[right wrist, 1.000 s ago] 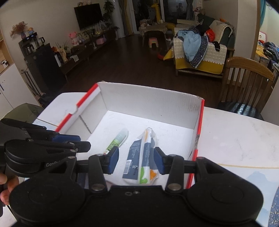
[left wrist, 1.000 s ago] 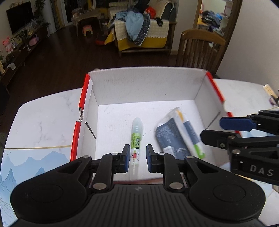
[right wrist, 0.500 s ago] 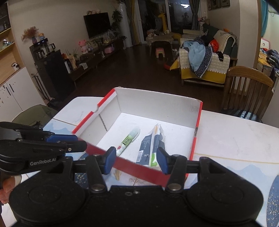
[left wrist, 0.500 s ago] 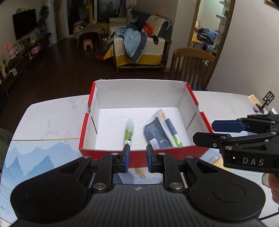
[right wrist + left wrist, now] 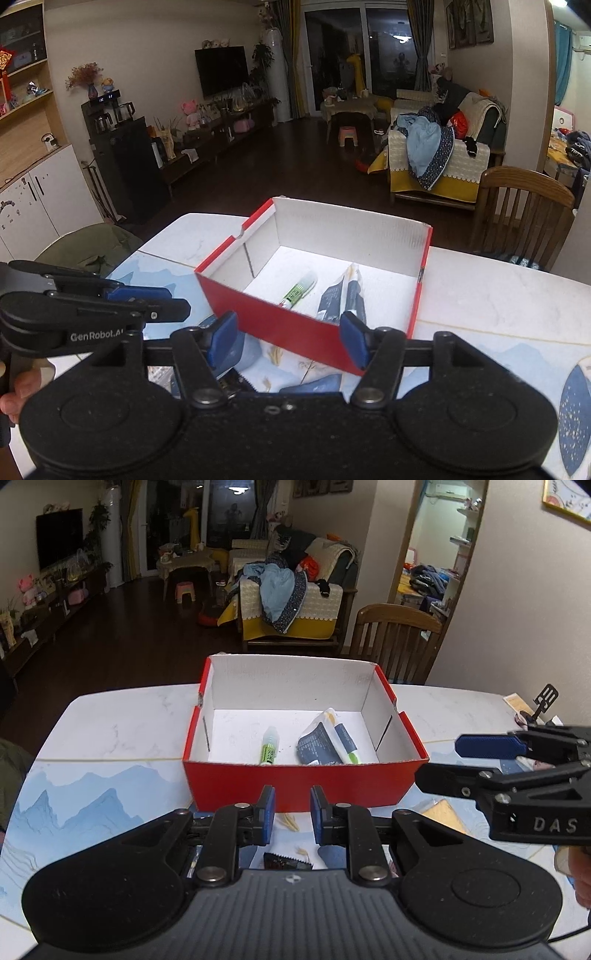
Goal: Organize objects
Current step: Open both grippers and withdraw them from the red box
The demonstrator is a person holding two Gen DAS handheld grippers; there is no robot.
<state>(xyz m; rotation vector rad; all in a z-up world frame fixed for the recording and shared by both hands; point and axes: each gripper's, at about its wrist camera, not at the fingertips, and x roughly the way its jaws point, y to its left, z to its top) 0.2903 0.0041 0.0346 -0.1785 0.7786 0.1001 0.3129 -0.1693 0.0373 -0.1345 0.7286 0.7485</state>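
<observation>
Red cardboard outside and white inside, the open shoebox (image 5: 301, 781) sits on the marble-look table (image 5: 122, 723) and already holds a green-labelled tube (image 5: 269, 746) and a dark blue crinkled packet (image 5: 325, 744) lying side by side. That much looks sorted. The left gripper (image 5: 289, 814) and right gripper (image 5: 287, 338) both hover empty before the box, jaws apart. Small items lie on the blue mat under the grippers, a dark serrated-edged piece (image 5: 288, 862) among them, mostly hidden; those likely remain.
</observation>
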